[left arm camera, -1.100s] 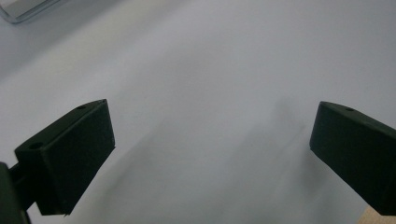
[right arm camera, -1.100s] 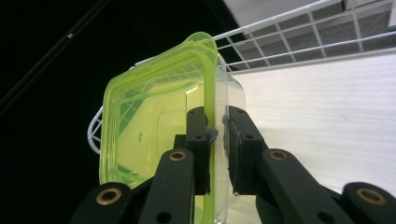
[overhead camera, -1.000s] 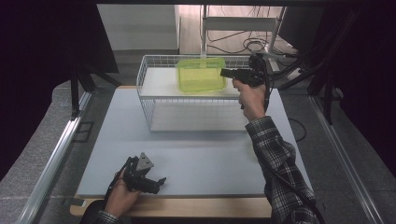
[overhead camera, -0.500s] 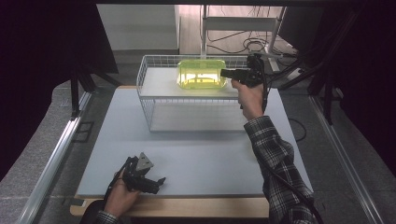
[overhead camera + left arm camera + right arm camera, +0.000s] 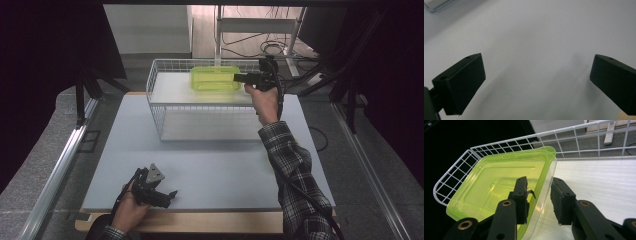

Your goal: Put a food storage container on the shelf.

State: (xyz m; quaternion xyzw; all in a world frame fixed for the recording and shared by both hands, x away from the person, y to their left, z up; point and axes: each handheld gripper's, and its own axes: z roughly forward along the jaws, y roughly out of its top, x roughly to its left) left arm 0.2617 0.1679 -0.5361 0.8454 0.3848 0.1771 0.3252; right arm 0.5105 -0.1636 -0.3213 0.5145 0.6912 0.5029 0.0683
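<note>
Yellow-green container (image 5: 499, 187) sitting inside white wire basket (image 5: 165, 107) at far side of counter (image 5: 210, 165). Right gripper (image 5: 539, 197) straddling container's near wall, fingers spread, not clamping. Left gripper (image 5: 536, 82) resting at counter's near edge, fingers spread wide, grasping nothing.

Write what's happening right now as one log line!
right gripper: jaws astride green container wall, in wire basket | left gripper: open, idle over table
</note>
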